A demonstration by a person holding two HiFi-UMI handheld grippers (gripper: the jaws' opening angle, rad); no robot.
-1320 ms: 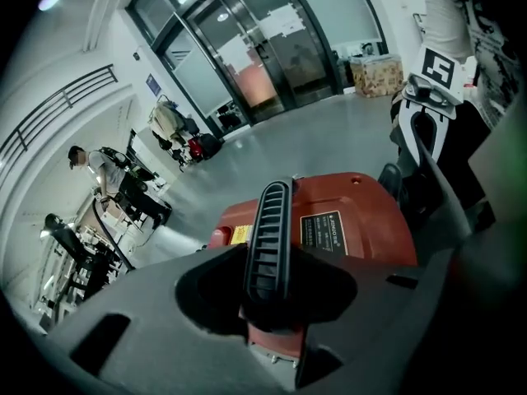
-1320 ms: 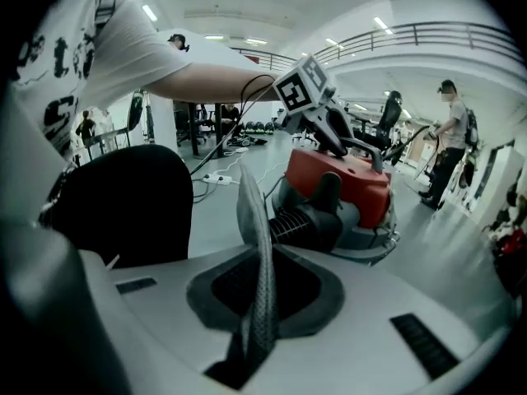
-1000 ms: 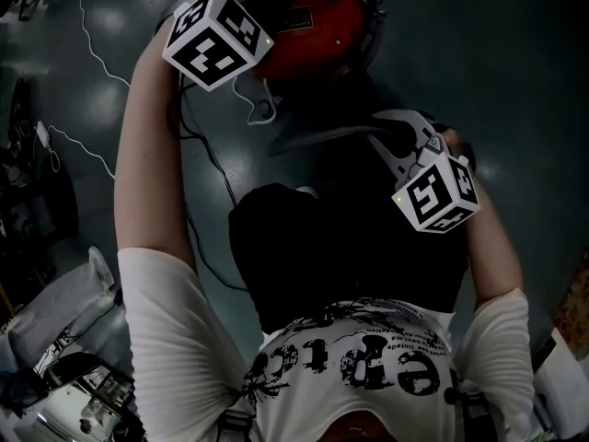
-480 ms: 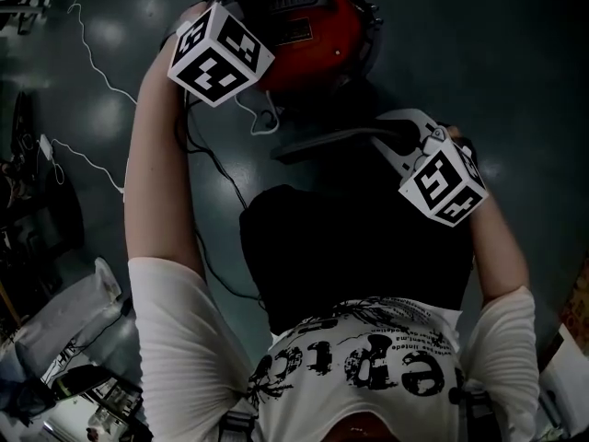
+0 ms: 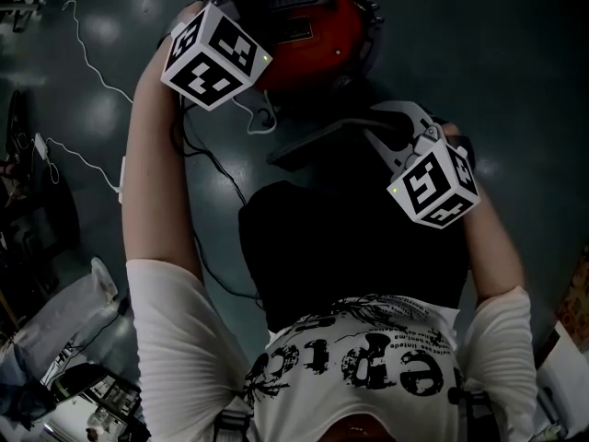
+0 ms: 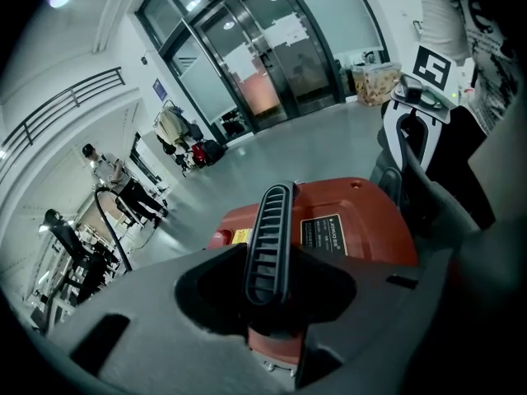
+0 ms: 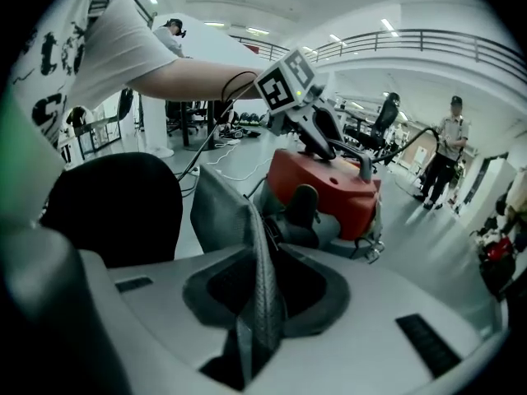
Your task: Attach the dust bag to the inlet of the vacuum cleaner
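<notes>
Step in hand: presenting the bag to the inlet. My left gripper (image 6: 268, 262) is clamped on the black handle (image 6: 272, 229) of the vacuum cleaner (image 5: 308, 26), which steadies it. The jaws of my right gripper (image 7: 259, 303) have just been opening, but they pinch the edge of the dust bag (image 7: 218, 212), held near the cleaner's grey base. Next move: align the bag's mouth squarely with the inlet, which I cannot pick out. There is open floor to the right, and cables (image 5: 92, 72) lie to the left.

Plastic and cloth
The vacuum cleaner (image 5: 308, 26) at twelve o'clock is glossy red plastic, its handle (image 6: 270, 241) ribbed matt black; the dust bag (image 7: 262, 295) is grey woven cloth; the floor (image 5: 515, 63) shines.
</notes>
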